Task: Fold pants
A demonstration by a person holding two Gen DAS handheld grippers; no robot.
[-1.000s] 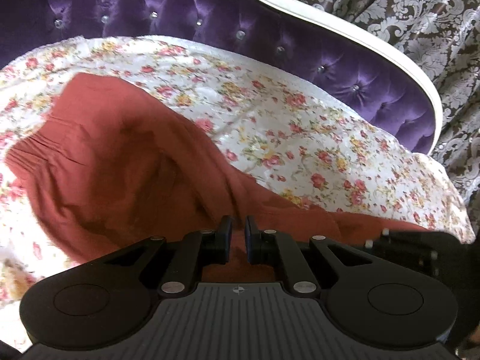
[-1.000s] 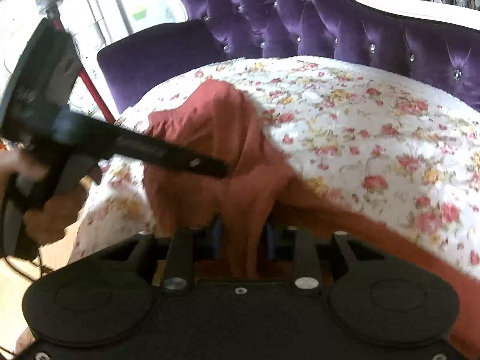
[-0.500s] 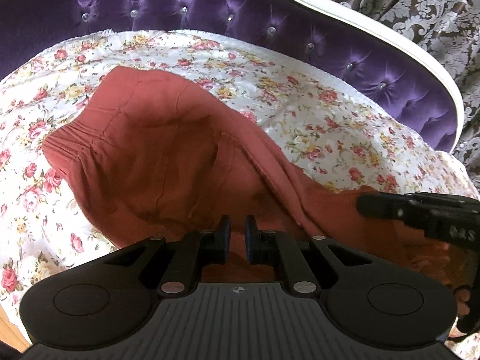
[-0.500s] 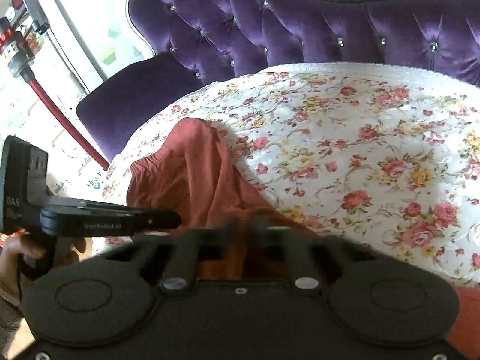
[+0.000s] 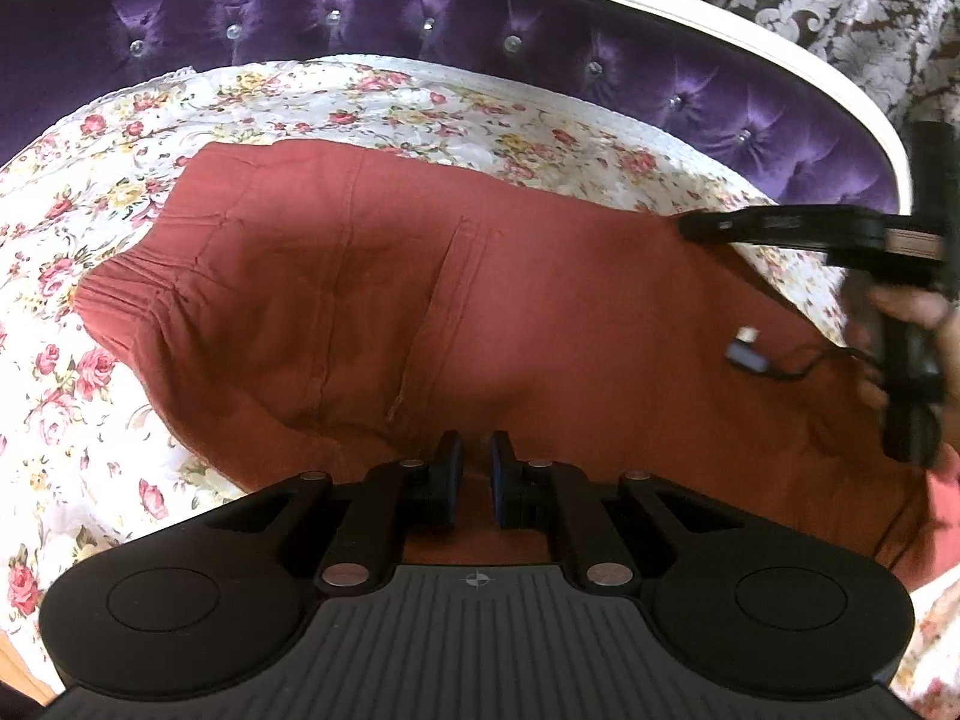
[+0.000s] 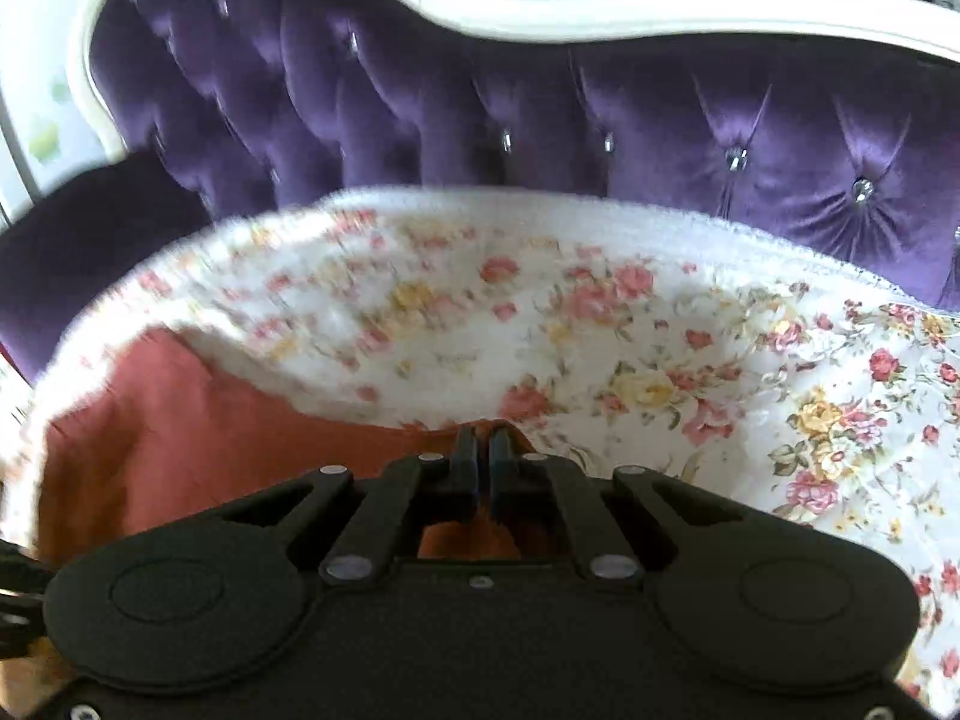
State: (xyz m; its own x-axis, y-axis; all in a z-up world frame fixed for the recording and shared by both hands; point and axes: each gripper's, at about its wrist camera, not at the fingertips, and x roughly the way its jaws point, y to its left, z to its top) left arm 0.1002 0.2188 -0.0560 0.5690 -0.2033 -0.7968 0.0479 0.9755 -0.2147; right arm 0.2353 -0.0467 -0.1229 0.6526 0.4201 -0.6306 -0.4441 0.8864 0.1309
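No text can be read; the label on the right gripper (image 5: 690, 228), seen in the left wrist view, is blurred.

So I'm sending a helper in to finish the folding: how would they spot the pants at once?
Find the purple tufted sofa with the white frame; a floral cover is spread over its seat. The pants lie on that cover, a plain rust-red cloth with a gathered waistband at one end, the only unpatterned thing on the flowers.
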